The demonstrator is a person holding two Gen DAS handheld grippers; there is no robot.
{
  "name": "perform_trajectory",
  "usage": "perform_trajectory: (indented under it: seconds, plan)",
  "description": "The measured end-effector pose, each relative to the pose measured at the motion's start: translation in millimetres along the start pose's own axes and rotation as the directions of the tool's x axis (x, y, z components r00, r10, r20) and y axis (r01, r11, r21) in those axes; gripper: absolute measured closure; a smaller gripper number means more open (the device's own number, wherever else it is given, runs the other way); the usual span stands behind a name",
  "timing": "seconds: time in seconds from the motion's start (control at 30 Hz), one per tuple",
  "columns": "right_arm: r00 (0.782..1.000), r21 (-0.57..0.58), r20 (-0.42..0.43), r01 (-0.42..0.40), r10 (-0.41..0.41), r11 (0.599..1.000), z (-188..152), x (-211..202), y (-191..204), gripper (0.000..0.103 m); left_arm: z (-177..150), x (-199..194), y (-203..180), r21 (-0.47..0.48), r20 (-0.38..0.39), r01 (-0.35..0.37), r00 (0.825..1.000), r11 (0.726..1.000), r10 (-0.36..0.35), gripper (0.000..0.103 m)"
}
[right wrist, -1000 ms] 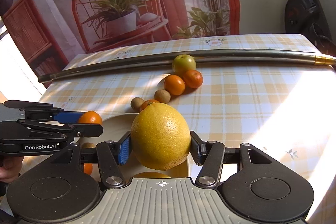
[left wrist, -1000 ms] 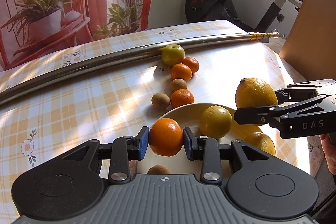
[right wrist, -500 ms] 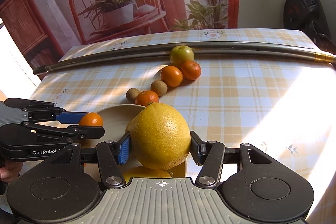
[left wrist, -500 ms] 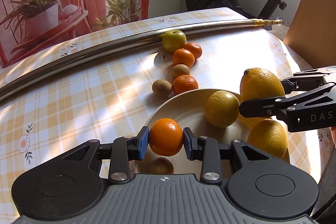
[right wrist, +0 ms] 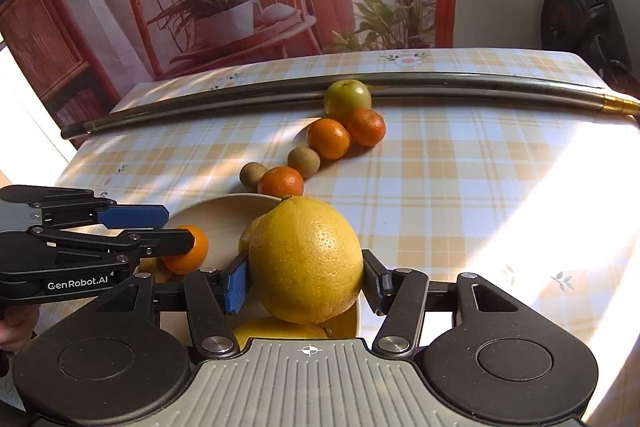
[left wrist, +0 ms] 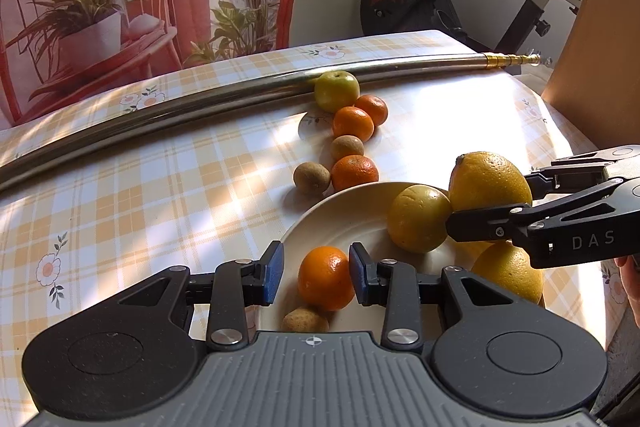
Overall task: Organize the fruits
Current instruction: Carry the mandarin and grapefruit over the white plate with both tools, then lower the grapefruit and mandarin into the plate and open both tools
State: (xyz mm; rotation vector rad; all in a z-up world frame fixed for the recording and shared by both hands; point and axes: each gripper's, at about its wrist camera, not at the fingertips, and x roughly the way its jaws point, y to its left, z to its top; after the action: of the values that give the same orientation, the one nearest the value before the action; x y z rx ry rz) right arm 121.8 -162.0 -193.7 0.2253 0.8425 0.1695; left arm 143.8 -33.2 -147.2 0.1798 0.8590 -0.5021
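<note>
My left gripper point(left wrist: 316, 273) hovers low over the cream plate point(left wrist: 344, 223) with its jaws slightly apart. An orange point(left wrist: 326, 283) rests on the plate between them, with a gap showing at the left pad. My right gripper point(right wrist: 304, 279) is shut on a large yellow citrus point(right wrist: 306, 259), held just above the plate's point(right wrist: 224, 215) right side. The left wrist view shows that right gripper point(left wrist: 492, 203) beside a round yellow fruit point(left wrist: 418, 217) on the plate. Another yellow fruit point(left wrist: 508, 273) and a small brown fruit point(left wrist: 306, 319) also lie on it.
Beyond the plate a line of loose fruit runs back: three tangerines point(left wrist: 354, 171), two brown fruits point(left wrist: 311, 178) and a green apple point(left wrist: 336, 91) against a long metal pole point(left wrist: 200, 111). An exercise bike point(left wrist: 408, 3) and a wooden panel point(left wrist: 600, 27) stand at the right.
The left gripper came down over the plate and the orange dropped out of its pads onto the plate. The right gripper carried the yellow citrus lower, closer to the plate.
</note>
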Motion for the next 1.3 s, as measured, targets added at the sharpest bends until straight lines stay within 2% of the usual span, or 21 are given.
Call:
perform_trajectory:
  seconds: [0.3,0.67,1.03,1.2,1.3]
  plan:
    - [1.000,0.003,-0.019,0.000,0.000,1.000,0,7,-1,0.051,-5,-20,5,-0.105,0.033,-0.018,0.999,0.994,0.022,0.065]
    - [1.000,-0.006,-0.023,-0.003,0.003,1.000,-2,8,1,0.049,-10,-24,0,-0.098,0.040,-0.051,0.998,0.994,0.055,0.065]
    - [1.000,-0.042,0.003,0.025,-0.024,0.999,-1,-6,9,0.051,-11,-29,1,-0.111,0.049,-0.048,0.997,0.993,0.053,0.065]
    - [0.999,-0.063,-0.016,0.030,-0.031,0.998,-5,-13,14,0.043,-13,-30,2,-0.120,0.052,-0.047,0.997,0.992,0.054,0.065]
    - [0.999,-0.081,-0.036,0.030,-0.033,0.996,-10,-18,18,0.043,-14,-31,4,-0.129,0.059,-0.041,0.997,0.991,0.048,0.065]
